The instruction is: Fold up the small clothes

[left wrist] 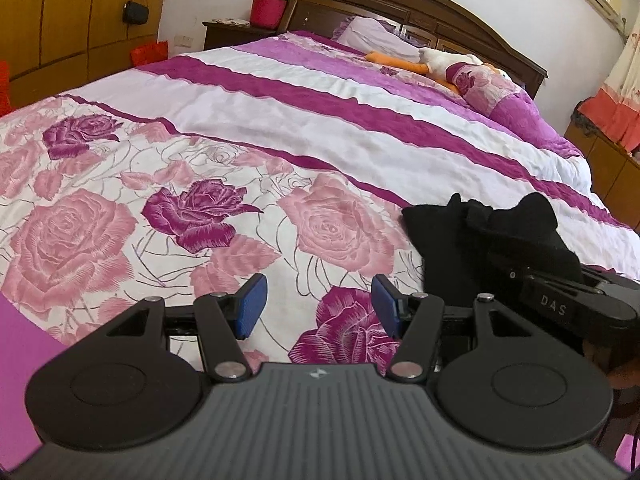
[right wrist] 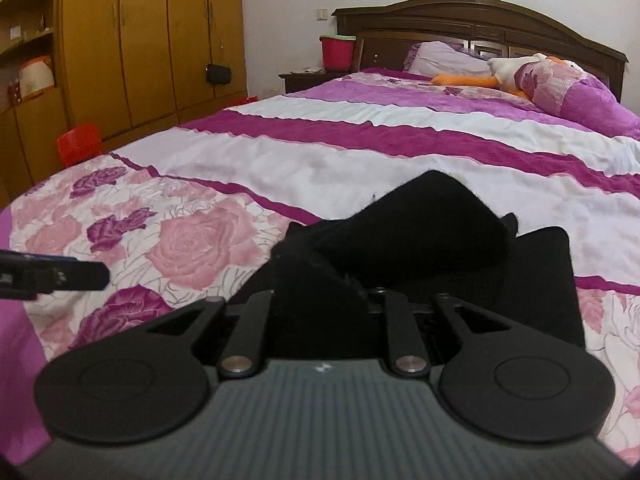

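The right gripper [right wrist: 320, 300] has a fold of the small black knit garment [right wrist: 404, 228] bunched between its jaws over the rose-print bedspread [right wrist: 192, 256], left gripper [left wrist: 318, 306] open and empty beside it, so I'd lay it flat first.

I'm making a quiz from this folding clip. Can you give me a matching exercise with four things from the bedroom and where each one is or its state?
Things:
1. black garment
2. left gripper
3. red bucket
4. plush duck

Places or states:
A. on the nightstand beside the headboard
B. open, nothing between its fingers
C. bunched between the right gripper's fingers
D. lying near the pillows at the head of the bed

Pairs: 1-C, 2-B, 3-A, 4-D
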Motion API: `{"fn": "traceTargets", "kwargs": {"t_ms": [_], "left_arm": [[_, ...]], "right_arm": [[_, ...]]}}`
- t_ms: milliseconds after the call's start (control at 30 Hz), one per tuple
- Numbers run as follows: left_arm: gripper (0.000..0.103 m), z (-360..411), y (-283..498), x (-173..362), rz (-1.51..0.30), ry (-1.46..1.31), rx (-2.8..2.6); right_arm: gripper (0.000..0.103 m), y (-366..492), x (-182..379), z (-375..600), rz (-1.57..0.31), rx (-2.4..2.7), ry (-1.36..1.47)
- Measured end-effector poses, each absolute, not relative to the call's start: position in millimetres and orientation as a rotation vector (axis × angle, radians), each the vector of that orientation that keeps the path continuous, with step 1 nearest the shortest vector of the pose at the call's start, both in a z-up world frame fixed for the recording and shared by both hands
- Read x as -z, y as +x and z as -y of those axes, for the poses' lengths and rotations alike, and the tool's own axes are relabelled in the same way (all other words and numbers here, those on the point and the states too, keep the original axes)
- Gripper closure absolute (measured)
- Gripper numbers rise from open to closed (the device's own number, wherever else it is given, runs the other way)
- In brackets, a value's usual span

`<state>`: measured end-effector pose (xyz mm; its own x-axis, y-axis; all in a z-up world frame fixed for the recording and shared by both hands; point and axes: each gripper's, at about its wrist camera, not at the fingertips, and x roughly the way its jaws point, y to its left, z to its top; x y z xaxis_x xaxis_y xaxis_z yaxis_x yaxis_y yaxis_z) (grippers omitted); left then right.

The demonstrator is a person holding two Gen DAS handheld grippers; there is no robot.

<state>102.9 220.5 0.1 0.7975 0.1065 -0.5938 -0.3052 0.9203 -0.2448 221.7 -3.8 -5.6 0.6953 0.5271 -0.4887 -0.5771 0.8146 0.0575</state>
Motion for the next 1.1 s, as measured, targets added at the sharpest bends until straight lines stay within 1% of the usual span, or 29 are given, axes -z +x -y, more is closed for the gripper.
{"fn": "traceTargets", "kwargs": {"t_ms": [33, 200, 367, 533, 600, 633, 700, 867, 1033, 1100], "left_arm": [[0.04, -220, 104, 0, -0.608, -0.344, -0.221], [0.04, -216, 108, -6, -0.59, -0.351, -0.201], [0.04, -207, 111, -17, -0.572, -0.385, -0.146], [0.04, -192, 123, -21, -0.584, -0.457, -0.067], [0.04, -180, 130, -19, -0.596, -0.456, -0.032], [0.04, -173, 135, -18, -0.605, -0.451, -0.016], [0.04, -161, 144, -13, -0.626, -0.448, 0.017], [0.039, -137, 166, -1, -0.664, -0.463, 0.071], [0.039, -119, 184, 10, -0.674, -0.378, 0.01], [0.039, -118, 187, 14, -0.672, -0.406, -0.004]], "right_arm": [[0.074, 220, 5, 5, -0.516, -0.627, -0.095], [0.074, 204, -2, 1, -0.52, -0.742, -0.082], [0.074, 190, -12, 15, -0.567, -0.806, 0.036], [0.074, 176, -27, 46, -0.562, -0.811, 0.138], [0.073, 174, -32, 62, -0.564, -0.776, 0.168], [0.068, 174, -34, 72, -0.564, -0.743, 0.182], [0.063, 173, -36, 88, -0.556, -0.683, 0.195], [0.062, 175, -32, 126, -0.519, -0.515, 0.213], [0.061, 189, -13, 151, -0.585, -0.369, 0.259], [0.06, 193, -5, 156, -0.614, -0.334, 0.271]]}}
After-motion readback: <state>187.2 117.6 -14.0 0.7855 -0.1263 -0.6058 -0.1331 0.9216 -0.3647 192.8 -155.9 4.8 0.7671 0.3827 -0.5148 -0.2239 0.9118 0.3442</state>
